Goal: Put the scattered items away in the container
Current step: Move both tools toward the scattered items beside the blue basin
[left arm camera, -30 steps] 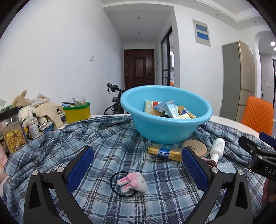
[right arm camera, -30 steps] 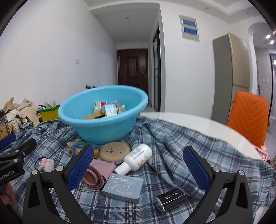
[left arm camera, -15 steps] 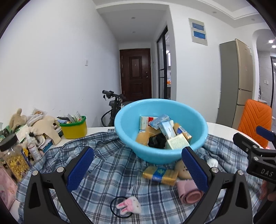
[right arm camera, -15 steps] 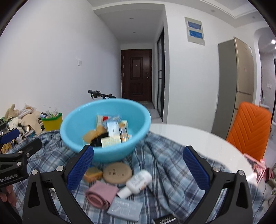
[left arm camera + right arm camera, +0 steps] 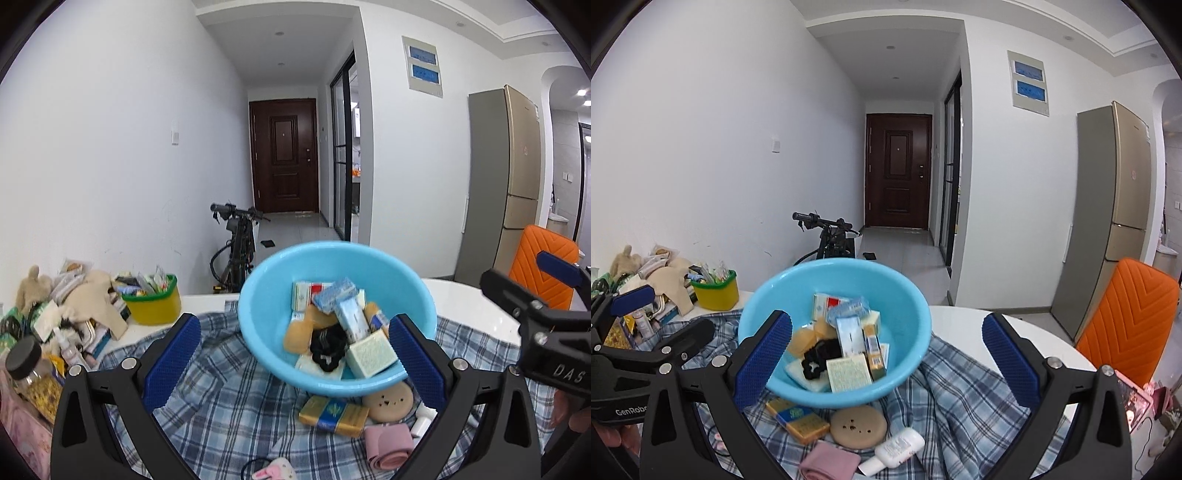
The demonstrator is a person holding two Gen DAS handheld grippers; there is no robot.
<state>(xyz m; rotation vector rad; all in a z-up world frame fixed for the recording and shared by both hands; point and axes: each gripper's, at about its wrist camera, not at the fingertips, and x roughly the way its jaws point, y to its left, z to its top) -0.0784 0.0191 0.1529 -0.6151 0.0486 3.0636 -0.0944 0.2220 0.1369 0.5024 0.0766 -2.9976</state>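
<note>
Both tools wide open, nothing held: left tool, right tool. Nearest on the plaid cloth: pink bunny hair tie, soft and tiny, pinch the bunny. Pink fabric roll, soft and squashy, grip across the middle. White bottle lying on its side, light, smooth, may slip; take the body. Gold-blue packet, light and flat, grab by the long edges. Tan round disc, flat and low, probably hard to get under; take by its rim. Behind, touching these: blue basin on the bench, already part filled with boxes and a black scrunchie.
</note>
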